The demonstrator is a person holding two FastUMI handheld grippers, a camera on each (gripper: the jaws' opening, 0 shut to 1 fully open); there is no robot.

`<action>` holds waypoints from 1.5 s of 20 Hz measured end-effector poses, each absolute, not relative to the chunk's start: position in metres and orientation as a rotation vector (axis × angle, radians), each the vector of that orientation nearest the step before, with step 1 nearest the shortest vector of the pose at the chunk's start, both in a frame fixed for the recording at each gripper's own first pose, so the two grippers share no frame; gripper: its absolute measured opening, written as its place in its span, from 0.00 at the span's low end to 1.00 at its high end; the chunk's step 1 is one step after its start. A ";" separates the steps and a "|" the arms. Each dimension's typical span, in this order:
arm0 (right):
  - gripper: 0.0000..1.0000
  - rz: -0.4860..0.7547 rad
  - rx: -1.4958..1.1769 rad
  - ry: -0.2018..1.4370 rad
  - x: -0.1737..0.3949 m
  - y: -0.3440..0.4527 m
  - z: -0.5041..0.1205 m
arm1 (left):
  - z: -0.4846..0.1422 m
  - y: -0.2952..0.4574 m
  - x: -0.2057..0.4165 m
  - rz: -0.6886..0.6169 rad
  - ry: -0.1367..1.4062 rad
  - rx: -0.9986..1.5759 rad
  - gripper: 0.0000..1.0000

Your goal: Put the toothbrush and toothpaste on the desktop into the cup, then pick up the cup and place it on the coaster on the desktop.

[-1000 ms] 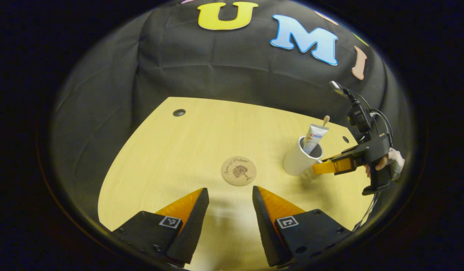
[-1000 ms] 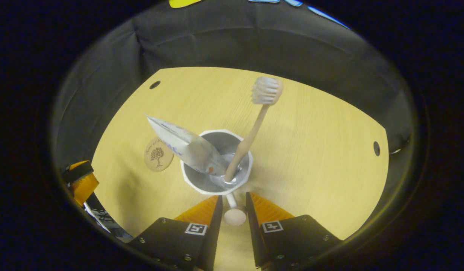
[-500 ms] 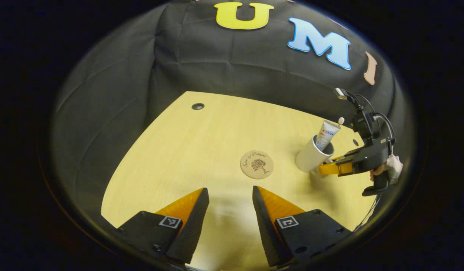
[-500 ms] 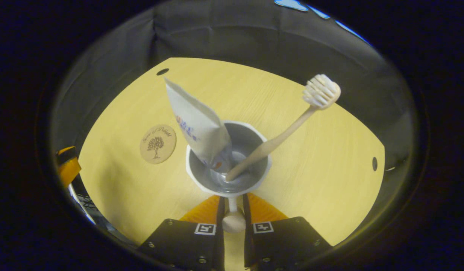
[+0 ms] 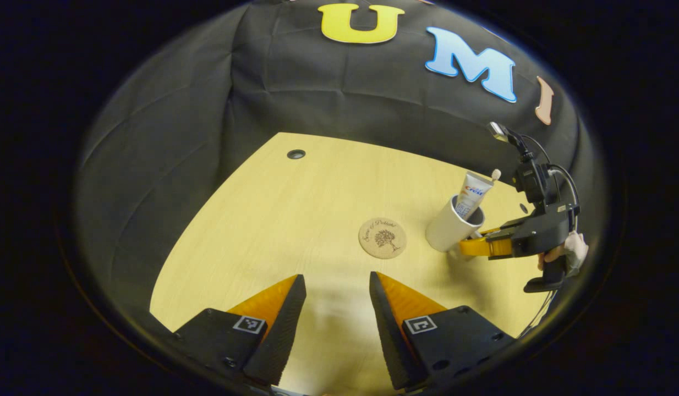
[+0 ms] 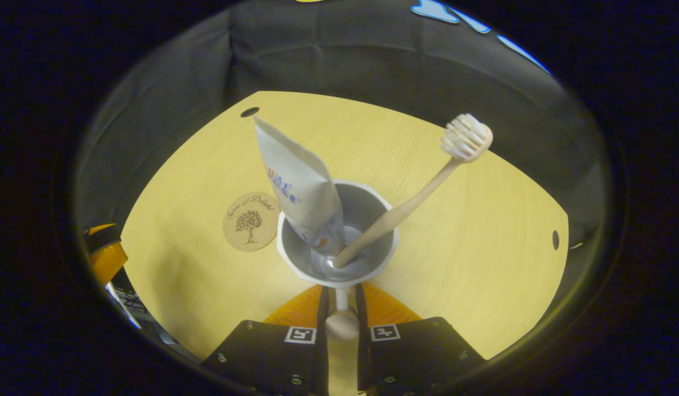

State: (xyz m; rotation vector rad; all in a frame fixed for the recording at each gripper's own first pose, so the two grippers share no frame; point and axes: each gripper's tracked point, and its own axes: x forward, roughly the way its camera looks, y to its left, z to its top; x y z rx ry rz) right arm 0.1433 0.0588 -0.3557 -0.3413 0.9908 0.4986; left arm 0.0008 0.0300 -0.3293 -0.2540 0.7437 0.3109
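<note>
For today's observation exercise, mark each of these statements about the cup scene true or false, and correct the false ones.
1. The toothpaste and toothbrush both stand in the cup. True.
2. The cup rests on the coaster. False: the coaster lies bare beside the cup.
3. The right gripper is shut on the cup's handle. True.
4. The left gripper holds the toothbrush. False: its fingers are apart with nothing between them.
5. The toothbrush's bristle end points down into the cup. False: the bristles are up, above the rim.
</note>
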 end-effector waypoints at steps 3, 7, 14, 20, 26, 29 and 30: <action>0.21 0.508 -0.337 0.967 0.143 0.070 -0.354 | -0.332 0.031 -0.001 0.323 0.747 -0.257 0.77; 0.21 0.532 -0.324 0.960 0.141 0.085 -0.346 | -0.332 0.036 -0.009 0.331 0.750 -0.264 0.77; 0.20 0.591 -0.332 0.949 0.137 0.127 -0.344 | -0.334 0.039 -0.018 0.350 0.754 -0.285 0.77; 0.20 0.648 -0.360 0.961 0.133 0.150 -0.350 | -0.329 0.051 -0.020 0.387 0.751 -0.296 0.77; 0.26 0.644 -0.394 0.971 0.133 0.147 -0.353 | -0.329 0.065 -0.030 0.409 0.748 -0.305 0.77; 0.28 0.633 -0.344 0.983 0.134 0.149 -0.349 | -0.331 0.070 -0.039 0.411 0.749 -0.306 0.77; 0.28 0.629 -0.338 0.984 0.132 0.148 -0.347 | -0.331 0.071 -0.040 0.408 0.747 -0.305 0.77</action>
